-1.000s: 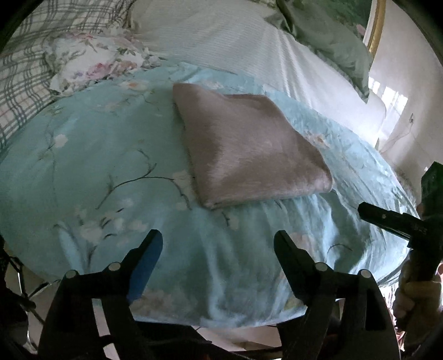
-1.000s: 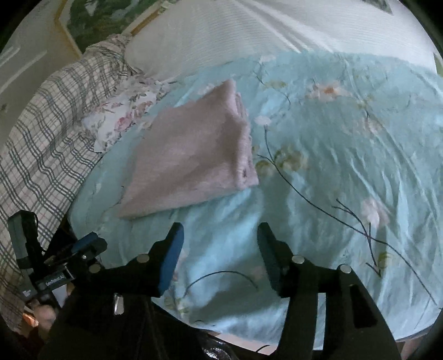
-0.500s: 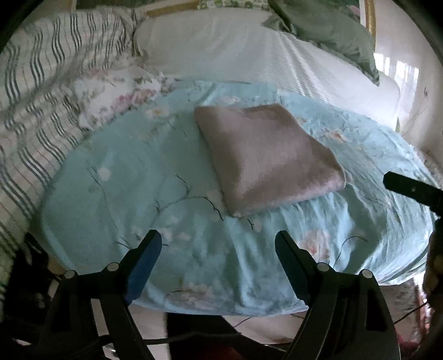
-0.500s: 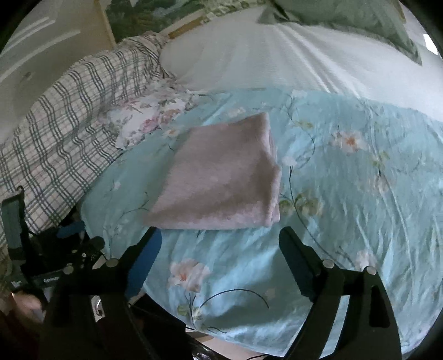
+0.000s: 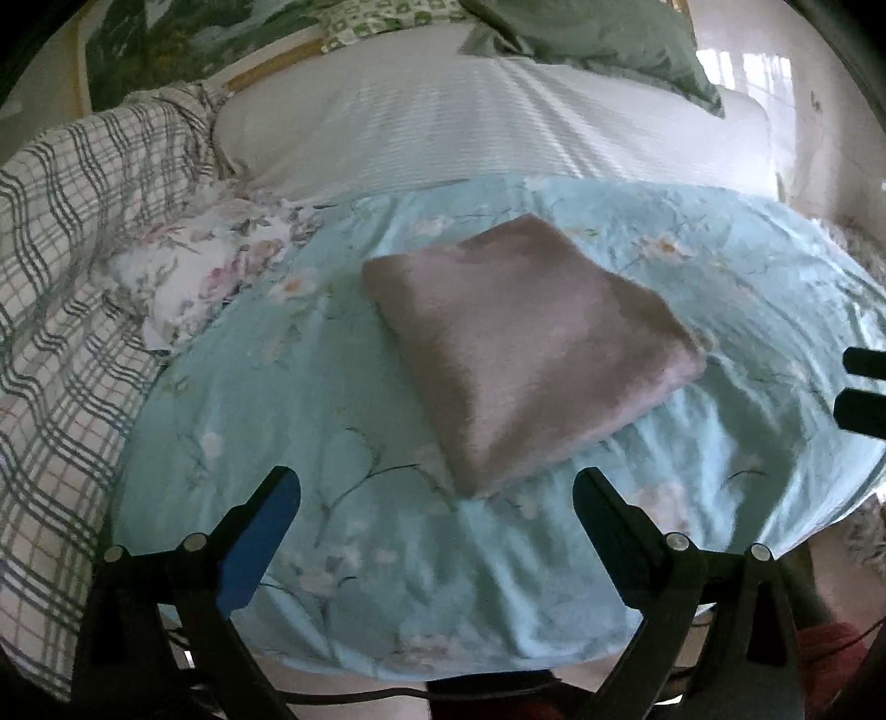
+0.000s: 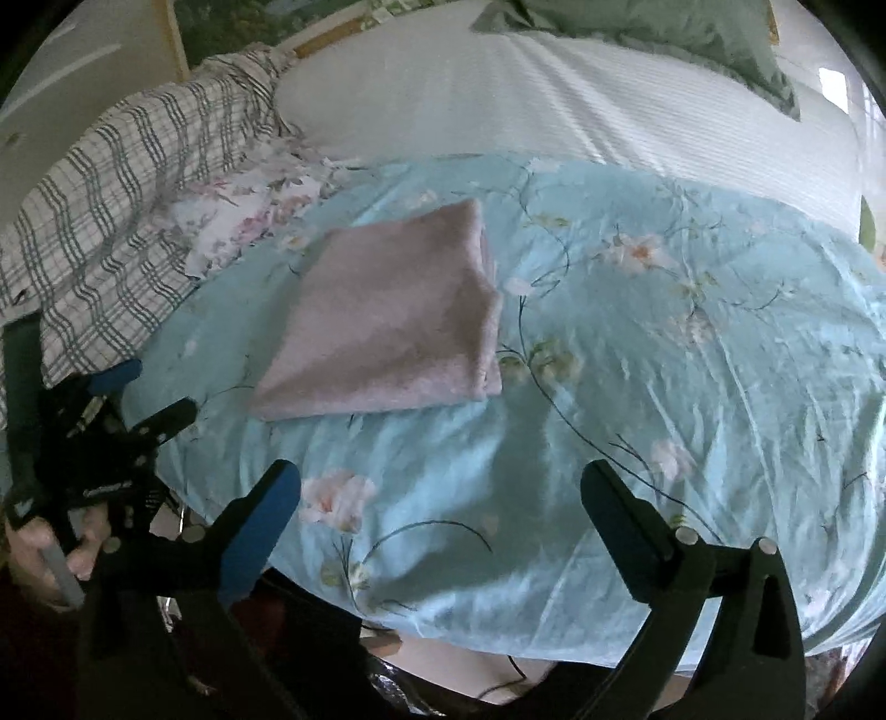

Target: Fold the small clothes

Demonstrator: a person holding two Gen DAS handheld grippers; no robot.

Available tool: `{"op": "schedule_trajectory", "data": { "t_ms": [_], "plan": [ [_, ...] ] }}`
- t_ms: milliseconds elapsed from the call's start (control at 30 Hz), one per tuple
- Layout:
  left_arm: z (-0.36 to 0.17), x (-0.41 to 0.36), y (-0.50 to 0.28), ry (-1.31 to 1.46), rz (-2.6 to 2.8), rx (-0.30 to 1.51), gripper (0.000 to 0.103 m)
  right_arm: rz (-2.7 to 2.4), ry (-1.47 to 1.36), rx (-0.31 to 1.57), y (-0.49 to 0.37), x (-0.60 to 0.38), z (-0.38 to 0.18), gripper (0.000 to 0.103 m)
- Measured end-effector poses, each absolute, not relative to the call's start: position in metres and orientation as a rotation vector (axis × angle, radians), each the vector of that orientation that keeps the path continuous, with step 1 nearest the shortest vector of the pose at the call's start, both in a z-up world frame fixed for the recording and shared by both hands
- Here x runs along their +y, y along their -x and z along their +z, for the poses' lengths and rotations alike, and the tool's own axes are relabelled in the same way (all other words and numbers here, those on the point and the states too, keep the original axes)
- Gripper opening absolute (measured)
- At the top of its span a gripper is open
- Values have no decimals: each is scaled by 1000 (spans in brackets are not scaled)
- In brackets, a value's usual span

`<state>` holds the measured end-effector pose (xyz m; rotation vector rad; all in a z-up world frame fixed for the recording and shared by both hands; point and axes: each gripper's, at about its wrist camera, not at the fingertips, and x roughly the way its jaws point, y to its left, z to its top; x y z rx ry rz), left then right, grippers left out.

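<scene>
Left wrist view looks down between the two fingers of the left gripper [image 5: 434, 498], whose jaws stand spread wide with nothing between them; they have just been opening. Ahead of the jaws, a little toward the right finger, lies the folded pinkish-grey cloth [image 5: 531, 349], flat on a light blue flowered sheet [image 5: 277, 399]. Its nearest corner points back at the gap between the fingers and stops just short of it, not touching either one. Beyond the left finger, a white flowered fabric [image 5: 194, 277] lies at the sheet's edge, and past that a checked blanket [image 5: 61, 266]. Straight ahead, beyond the cloth, a white striped bedcover [image 5: 470, 122] stretches to a green pillow [image 5: 598, 44].

From the right wrist camera, the right gripper [image 6: 440, 487] also hangs over the sheet [image 6: 692, 360], jaws parted wide and bare, having just been opening. Here the cloth [image 6: 387, 321] lies ahead of the left finger, well apart from it, with its layered edges facing the right side. Beyond the left finger, at the frame's edge, the left gripper [image 6: 147, 390] shows with its fingers apart, and a hand [image 6: 50, 545] grips its handle below.
</scene>
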<state>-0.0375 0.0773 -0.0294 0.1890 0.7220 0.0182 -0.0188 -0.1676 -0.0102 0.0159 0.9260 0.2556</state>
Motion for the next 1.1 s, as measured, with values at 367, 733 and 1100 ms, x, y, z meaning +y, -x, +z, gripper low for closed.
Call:
{"op": "schedule_trajectory", "data": {
  "t_ms": [367, 733, 1100],
  "plan": [
    [-47, 109, 42, -71, 159, 815, 99, 426, -16, 1021, -21, -140, -44, 101],
    [-27, 83, 29, -120, 160, 824, 99, 448, 3, 940, -16, -172, -15, 102],
    [-11, 62, 7, -114, 131, 832, 99, 461, 47, 931, -28, -167, -3, 102]
  ]
}}
